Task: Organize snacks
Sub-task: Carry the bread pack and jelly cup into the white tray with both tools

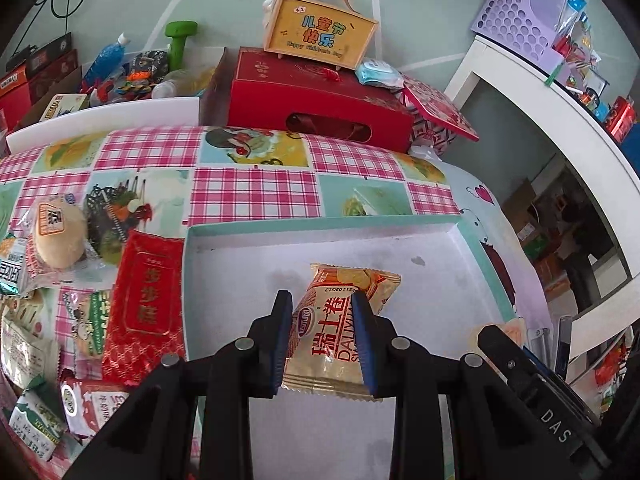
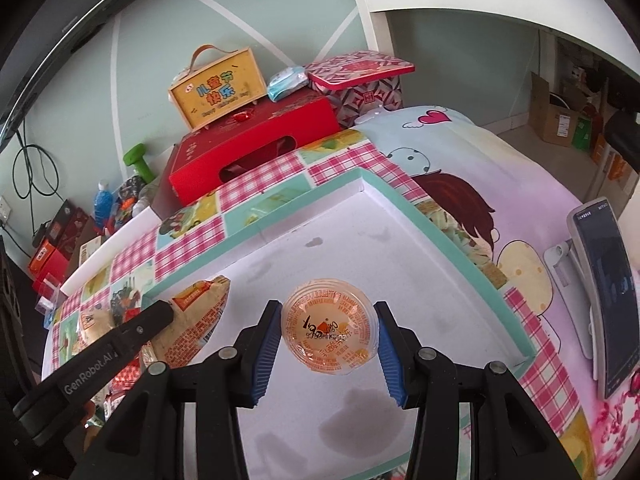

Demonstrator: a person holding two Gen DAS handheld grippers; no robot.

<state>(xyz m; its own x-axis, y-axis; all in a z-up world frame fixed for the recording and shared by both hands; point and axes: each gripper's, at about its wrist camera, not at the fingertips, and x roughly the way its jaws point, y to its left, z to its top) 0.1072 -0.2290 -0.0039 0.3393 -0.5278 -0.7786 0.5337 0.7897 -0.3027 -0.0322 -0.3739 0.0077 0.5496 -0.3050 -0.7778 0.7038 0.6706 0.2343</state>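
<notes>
In the left wrist view my left gripper (image 1: 322, 298) is shut on an orange-and-cream Swiss roll packet (image 1: 334, 332), held over the white floor of a shallow teal-rimmed box (image 1: 320, 226). In the right wrist view my right gripper (image 2: 326, 308) is shut on a round jelly cup (image 2: 329, 326) with an orange printed lid, also over the box (image 2: 404, 196). The left gripper's black body and its packet (image 2: 196, 312) show at the lower left of the right wrist view. The other gripper's black body (image 1: 520, 364) shows at the lower right of the left wrist view.
Several wrapped snacks lie left of the box on the pink checked cloth, among them a red packet (image 1: 146, 304) and a round bun (image 1: 60, 236). Behind stand a red gift box (image 1: 316, 100) and a yellow case (image 1: 320, 34). A phone on a stand (image 2: 604, 296) is at the right.
</notes>
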